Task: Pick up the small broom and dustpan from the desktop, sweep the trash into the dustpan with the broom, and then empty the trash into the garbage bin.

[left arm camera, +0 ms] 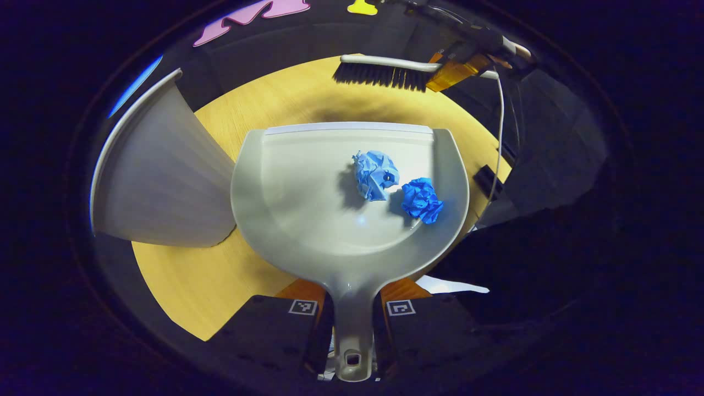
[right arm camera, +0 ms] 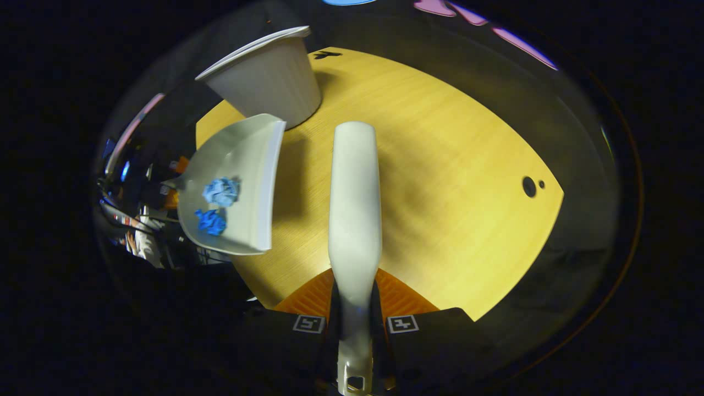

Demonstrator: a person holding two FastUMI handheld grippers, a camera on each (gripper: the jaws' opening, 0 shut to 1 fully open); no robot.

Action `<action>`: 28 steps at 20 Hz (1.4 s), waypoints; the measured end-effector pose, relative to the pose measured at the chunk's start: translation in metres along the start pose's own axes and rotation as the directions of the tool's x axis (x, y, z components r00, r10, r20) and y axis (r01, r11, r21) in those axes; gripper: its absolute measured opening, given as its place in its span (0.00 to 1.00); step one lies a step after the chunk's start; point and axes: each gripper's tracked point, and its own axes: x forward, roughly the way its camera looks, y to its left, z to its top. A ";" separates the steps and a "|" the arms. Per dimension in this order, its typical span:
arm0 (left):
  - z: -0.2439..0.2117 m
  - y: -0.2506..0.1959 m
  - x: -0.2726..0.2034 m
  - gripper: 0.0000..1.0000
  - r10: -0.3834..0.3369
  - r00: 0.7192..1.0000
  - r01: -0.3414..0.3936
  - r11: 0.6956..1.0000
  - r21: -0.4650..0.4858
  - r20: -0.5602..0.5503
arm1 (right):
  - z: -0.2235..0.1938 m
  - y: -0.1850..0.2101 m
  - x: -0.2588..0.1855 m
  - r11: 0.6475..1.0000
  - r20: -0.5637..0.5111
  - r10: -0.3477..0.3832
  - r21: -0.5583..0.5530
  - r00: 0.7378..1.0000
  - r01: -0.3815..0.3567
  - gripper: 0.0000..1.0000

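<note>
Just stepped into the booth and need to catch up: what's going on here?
A person is sweeping up with two handheld grippers. The left gripper clamps the dustpan by its handle; two crumpled blue paper balls already lie in it. The right gripper holds the small broom above the wooden desktop. The garbage bin stands beside the dustpan; emptying is not yet done.

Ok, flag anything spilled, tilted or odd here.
Nothing stands out. Both crumpled blue paper balls lie inside the grey plastic dustpan held by the left gripper; none has spilled on the wooden desktop. The white garbage bin stands upright. The right gripper holds the broom.
</note>
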 end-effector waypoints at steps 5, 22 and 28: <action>0.003 -0.002 0.019 0.29 -0.074 0.995 0.079 0.993 -0.087 0.067 | -0.027 -0.013 0.016 0.985 0.049 -0.004 0.175 0.999 -0.005 0.27; 0.019 0.163 0.038 0.29 0.475 0.839 -0.524 0.837 -0.159 -0.265 | -0.033 -0.003 0.002 0.919 0.311 0.040 0.361 0.950 -0.157 0.27; 0.052 0.179 0.021 0.29 0.651 0.662 -0.606 0.757 0.246 -0.372 | -0.053 0.010 0.016 0.891 0.365 0.069 0.397 0.928 -0.222 0.27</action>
